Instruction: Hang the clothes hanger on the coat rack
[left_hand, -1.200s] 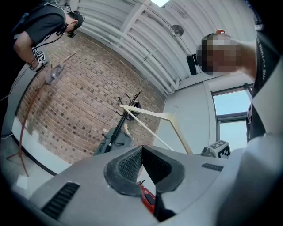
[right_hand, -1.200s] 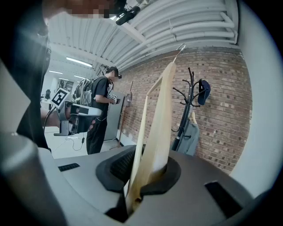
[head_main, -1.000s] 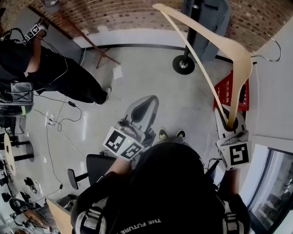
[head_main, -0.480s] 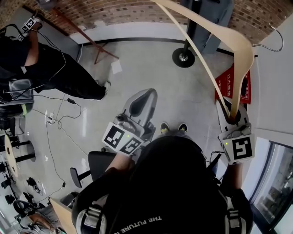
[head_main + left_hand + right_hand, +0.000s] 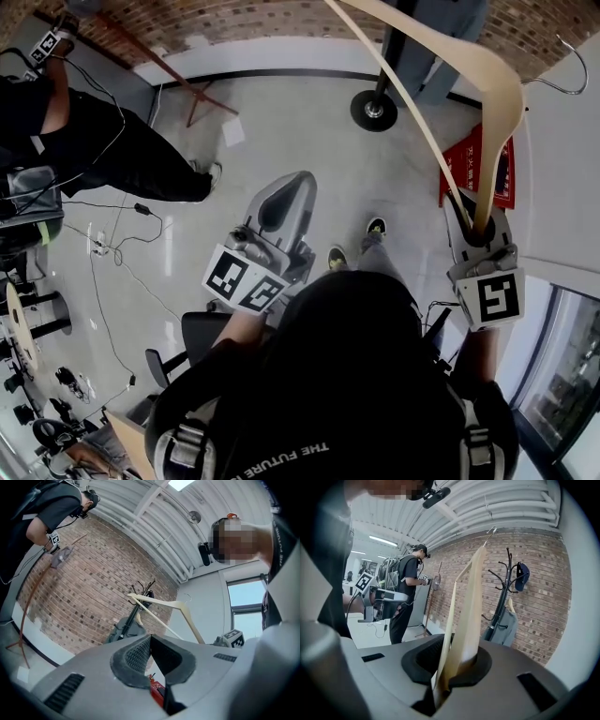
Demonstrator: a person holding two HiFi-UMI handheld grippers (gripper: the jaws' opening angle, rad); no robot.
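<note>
Nearest, just left of centre in the head view, the left gripper (image 5: 281, 202) has its jaws pressed together on nothing. At 3 o'clock the right gripper (image 5: 473, 225) clamps one end of the wooden clothes hanger (image 5: 471, 597). The hanger slants up toward 12 o'clock, its metal hook (image 5: 562, 67) at 2 o'clock, held clear of the coat rack (image 5: 374, 110), which stands farthest at 1 o'clock before the brick wall (image 5: 234, 19) with a grey garment (image 5: 506, 625) on it.
</note>
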